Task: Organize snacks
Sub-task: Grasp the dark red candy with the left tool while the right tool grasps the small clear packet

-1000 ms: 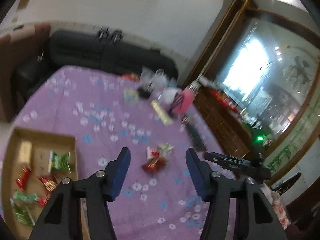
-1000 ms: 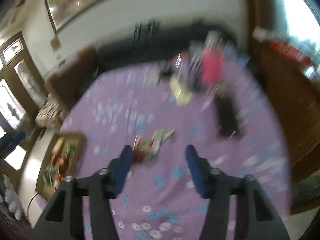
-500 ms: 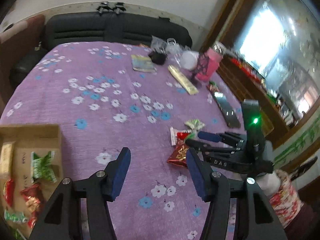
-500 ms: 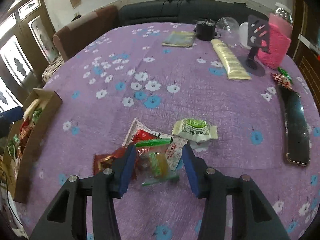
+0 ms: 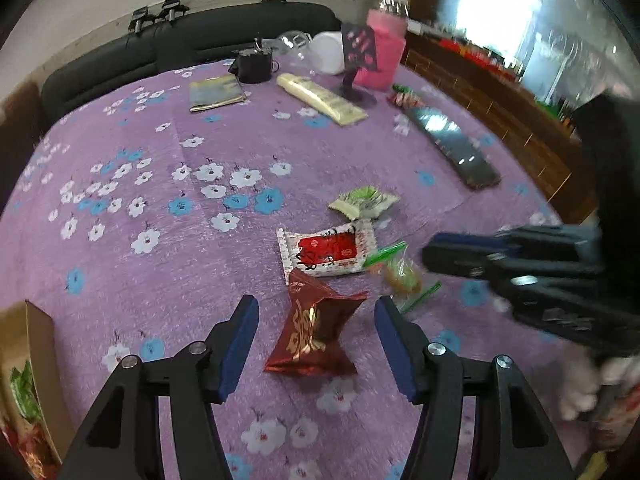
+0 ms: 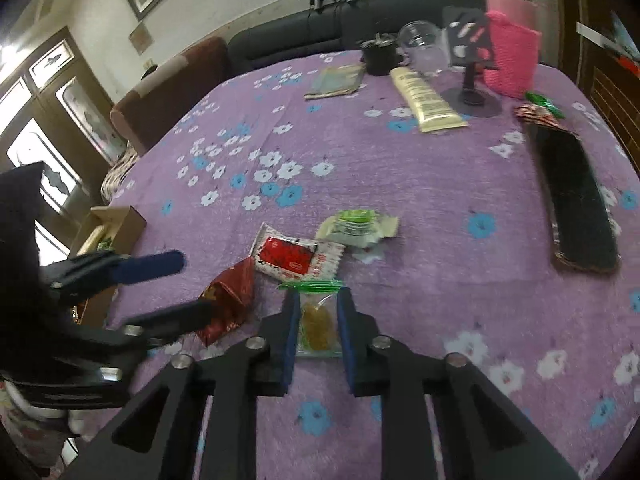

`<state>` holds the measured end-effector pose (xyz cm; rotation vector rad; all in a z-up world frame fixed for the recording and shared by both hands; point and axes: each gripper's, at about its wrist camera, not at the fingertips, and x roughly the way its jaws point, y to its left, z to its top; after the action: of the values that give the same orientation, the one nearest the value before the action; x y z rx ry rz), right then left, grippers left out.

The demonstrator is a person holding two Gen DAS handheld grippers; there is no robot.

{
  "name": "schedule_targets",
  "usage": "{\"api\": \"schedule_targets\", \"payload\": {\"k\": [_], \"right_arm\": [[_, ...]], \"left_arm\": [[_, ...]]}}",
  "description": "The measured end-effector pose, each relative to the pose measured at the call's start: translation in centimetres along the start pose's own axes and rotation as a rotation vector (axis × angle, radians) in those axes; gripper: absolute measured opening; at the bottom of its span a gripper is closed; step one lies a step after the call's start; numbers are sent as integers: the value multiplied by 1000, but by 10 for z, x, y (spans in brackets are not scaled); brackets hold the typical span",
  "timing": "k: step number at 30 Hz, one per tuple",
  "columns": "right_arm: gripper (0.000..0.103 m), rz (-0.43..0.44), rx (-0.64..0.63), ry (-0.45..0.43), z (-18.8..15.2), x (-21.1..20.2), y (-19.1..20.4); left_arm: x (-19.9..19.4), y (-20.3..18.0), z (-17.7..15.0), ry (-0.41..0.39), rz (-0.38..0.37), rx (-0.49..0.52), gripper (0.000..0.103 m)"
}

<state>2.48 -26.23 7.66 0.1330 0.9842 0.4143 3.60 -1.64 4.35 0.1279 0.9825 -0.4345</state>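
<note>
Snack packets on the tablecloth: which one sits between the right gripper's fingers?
The clear packet with green seals, between the right gripper fingers; the other packets lie loose.

A purple flowered cloth (image 5: 168,240) covers the surface. Toward twelve o'clock lie a cream tube (image 5: 320,98), a booklet (image 5: 216,93) and a pink bottle sleeve (image 5: 382,54); a dark phone (image 5: 452,146) lies toward two o'clock.
</note>
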Motion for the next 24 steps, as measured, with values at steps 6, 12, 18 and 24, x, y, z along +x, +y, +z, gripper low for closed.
{"api": "schedule_targets", "payload": {"k": [6,12,18,24], "right_arm": [[10,2,42,9,-11,-2,-11],[42,-17,51,-15,-8,3,-1],[42,-100,-12,41,-3,33,23],[22,-159,-36,33,-13,28,34]], "left_arm": [[12,-4,-4,60,19,-17,31],[-21,14,-15,12,-21,-125,27],[-71,28,-35,-67,-68,-218,27],[-133,45,-59,-179,-105,-281,27]]}}
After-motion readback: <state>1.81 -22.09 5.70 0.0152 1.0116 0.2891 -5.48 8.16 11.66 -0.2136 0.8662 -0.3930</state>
